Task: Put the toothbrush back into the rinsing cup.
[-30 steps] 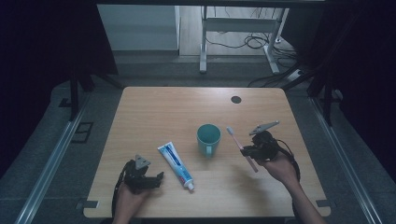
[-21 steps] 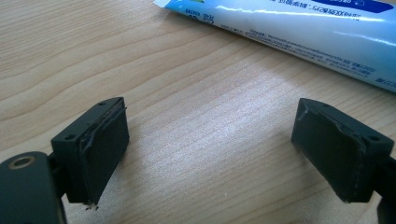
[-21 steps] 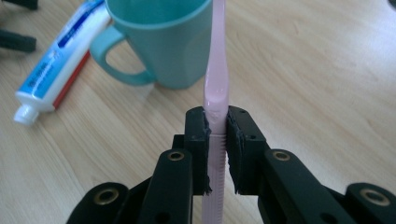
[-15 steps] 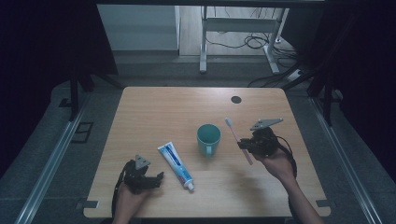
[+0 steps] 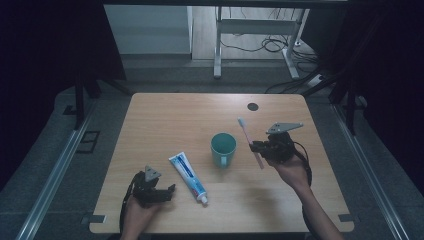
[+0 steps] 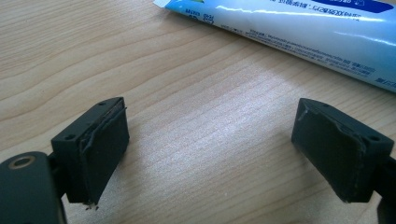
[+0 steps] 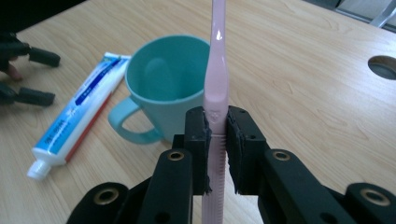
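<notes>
Dark surroundings frame a light wooden table [image 5: 165, 120], which is the largest thing in the scene and has a small round hole [image 5: 253, 106] near its far edge. Behind the table, metal legs of other furniture [image 5: 218, 50] and some cables [image 5: 260, 45] lie on a pale floor.

Near the middle of the table stands the teal mug [image 5: 223, 148], upright, with its opening upward and its handle toward the person's side. All other places are given from this mug.

On the left of the mug, nearer to the person, lies the toothpaste tube [image 5: 188, 171], flat on the wood, with its cap end pointing toward the person.

Further left of the mug, past the tube, the left gripper [image 6: 212, 154] rests low over the table in the person's hand. Its jaws stand wide apart with bare wood between them, and the tube lies just beyond the tips.

On the right of the mug, the right gripper [image 7: 216, 135] is raised above the table. Its jaws are narrow and clamp the pink toothbrush [image 7: 217, 70] at the handle. In the high view, the toothbrush [image 5: 248, 140] is just beside the mug, apart from it, with its bristle end pointing to the far side of the table.
</notes>
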`<state>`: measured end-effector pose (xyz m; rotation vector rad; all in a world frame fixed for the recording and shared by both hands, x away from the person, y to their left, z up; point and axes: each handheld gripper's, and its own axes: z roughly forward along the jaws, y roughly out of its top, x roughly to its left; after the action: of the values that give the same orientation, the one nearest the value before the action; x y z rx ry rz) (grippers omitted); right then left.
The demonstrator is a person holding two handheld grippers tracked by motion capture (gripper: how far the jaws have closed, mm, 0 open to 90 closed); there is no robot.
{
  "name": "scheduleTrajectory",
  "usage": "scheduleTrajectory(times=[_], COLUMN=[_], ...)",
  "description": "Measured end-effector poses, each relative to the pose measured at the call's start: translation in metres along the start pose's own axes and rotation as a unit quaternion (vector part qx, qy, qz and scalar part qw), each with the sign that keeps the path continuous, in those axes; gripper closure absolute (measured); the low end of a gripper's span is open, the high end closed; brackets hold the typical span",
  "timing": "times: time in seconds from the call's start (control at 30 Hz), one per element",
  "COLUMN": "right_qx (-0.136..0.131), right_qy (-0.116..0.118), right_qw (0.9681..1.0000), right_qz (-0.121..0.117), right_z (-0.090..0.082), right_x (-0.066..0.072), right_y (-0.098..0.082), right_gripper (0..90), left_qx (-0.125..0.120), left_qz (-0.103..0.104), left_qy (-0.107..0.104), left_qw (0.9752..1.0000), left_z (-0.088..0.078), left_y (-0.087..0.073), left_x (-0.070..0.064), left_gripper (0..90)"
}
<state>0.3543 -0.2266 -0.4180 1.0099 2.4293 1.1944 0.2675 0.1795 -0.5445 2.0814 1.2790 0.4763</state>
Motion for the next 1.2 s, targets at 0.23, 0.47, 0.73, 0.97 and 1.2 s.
scheduleTrajectory(times=[0.23, 0.47, 0.73, 0.97, 1.2], right_qx=[-0.017, -0.028, -0.041, -0.049, -0.056], right_qy=[0.0, 0.003, 0.005, 0.011, 0.017], right_qw=[0.9999, 0.9996, 0.9991, 0.9987, 0.9982], right_qz=[0.002, 0.004, 0.005, 0.008, 0.015], right_z=[0.003, 0.006, 0.011, 0.017, 0.022], right_x=[0.001, 0.002, 0.004, 0.004, 0.003], right_y=[0.008, 0.016, 0.026, 0.034, 0.042], right_gripper=[78.6, 78.6, 78.6, 78.6, 78.6], left_qx=[0.0, 0.0, 0.0, 0.0, 0.0], left_qz=[-0.001, 0.0, 0.0, 0.0, -0.001], left_qy=[0.0, 0.0, 0.0, 0.0, 0.0], left_qw=[1.0, 1.0, 1.0, 1.0, 1.0], left_z=[0.0, 0.0, 0.0, 0.0, 0.0], left_y=[0.0, 0.0, 0.0, 0.0, 0.0], left_x=[0.0, 0.0, 0.0, 0.0, 0.0], left_gripper=[11.3, 11.3, 11.3, 11.3, 11.3])
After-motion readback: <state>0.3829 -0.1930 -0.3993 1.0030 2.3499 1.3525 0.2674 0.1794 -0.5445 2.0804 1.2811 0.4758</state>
